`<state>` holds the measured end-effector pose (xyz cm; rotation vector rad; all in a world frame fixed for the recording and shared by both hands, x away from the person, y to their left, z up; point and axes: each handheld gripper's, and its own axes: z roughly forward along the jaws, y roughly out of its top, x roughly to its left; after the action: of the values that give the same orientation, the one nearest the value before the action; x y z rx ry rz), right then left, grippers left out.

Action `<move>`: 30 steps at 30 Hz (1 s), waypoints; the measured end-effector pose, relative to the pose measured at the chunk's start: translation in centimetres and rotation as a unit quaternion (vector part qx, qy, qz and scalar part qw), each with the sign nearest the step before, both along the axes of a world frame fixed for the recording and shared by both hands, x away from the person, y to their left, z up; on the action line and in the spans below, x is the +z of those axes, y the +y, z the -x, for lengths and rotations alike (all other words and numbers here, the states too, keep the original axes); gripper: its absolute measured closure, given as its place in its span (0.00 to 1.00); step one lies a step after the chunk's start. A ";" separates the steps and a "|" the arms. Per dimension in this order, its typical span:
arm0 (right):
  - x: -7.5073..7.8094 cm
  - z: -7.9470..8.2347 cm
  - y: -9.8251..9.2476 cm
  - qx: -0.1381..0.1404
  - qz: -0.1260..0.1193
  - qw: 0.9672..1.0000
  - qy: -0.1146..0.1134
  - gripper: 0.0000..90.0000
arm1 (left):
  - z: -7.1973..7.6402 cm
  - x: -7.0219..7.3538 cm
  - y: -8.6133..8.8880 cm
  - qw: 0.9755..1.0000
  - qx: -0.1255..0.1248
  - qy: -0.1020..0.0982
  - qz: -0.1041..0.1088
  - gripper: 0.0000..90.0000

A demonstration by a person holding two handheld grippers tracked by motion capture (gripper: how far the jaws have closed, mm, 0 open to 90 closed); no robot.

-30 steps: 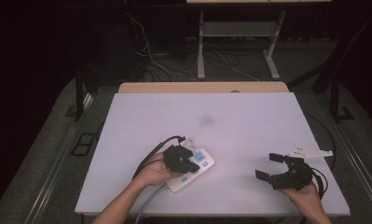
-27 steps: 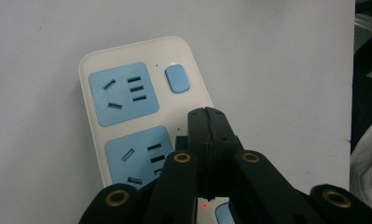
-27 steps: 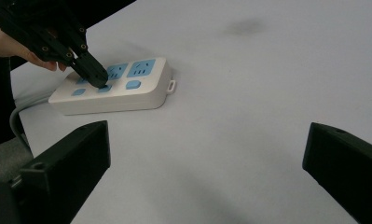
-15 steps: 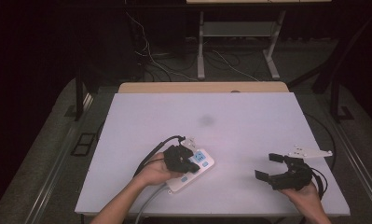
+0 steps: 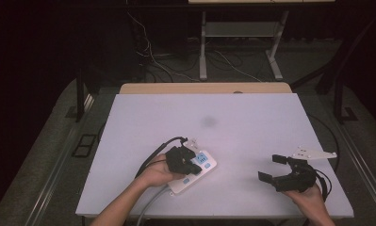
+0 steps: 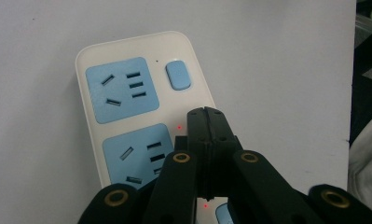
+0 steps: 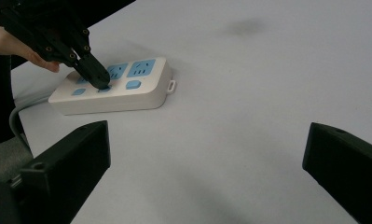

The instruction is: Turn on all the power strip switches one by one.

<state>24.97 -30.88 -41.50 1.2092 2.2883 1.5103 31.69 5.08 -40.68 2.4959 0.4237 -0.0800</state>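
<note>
A white table [image 5: 251,122] bears a faint dark smudge [image 5: 208,122] near its middle. A white power strip [image 5: 195,172] lies on its near left part.

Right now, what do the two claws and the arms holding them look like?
Both are matte black. The left claw has linked bars with brass-coloured rivets and a dark cable looping behind it. The right claw has broad, flat, square-ended fingers, a grey three-cornered plate on top and a black cable. The forearms are bare, with no sleeves or gloves showing.
</note>
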 end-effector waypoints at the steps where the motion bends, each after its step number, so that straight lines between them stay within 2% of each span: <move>1: 0.0 0.0 0.0 0.000 -0.001 1.000 0.001 0.01 | 0.0 0.0 0.0 1.000 0.001 0.001 0.000 1.00; 10: 0.0 0.0 -0.1 -0.002 -0.002 1.000 -0.001 0.01 | 0.2 0.0 0.0 1.000 0.002 -0.007 0.001 1.00; 14: 0.0 0.0 -0.2 -0.002 -0.002 1.000 -0.001 0.01 | 0.1 0.0 0.3 1.000 0.006 -0.001 0.011 1.00; 20: 0.0 0.0 -0.2 -0.003 -0.002 1.000 -0.001 0.01 | 0.1 0.0 0.7 1.000 0.003 0.001 0.012 0.99; 30: 0.0 0.0 -0.3 -0.002 -0.003 1.000 -0.002 0.01 | 0.0 1.0 0.8 1.000 0.003 -0.010 0.023 1.00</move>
<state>25.00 -31.17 -41.47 1.2113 2.2790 1.5163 31.71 5.87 -39.64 2.4476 0.4167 -0.0610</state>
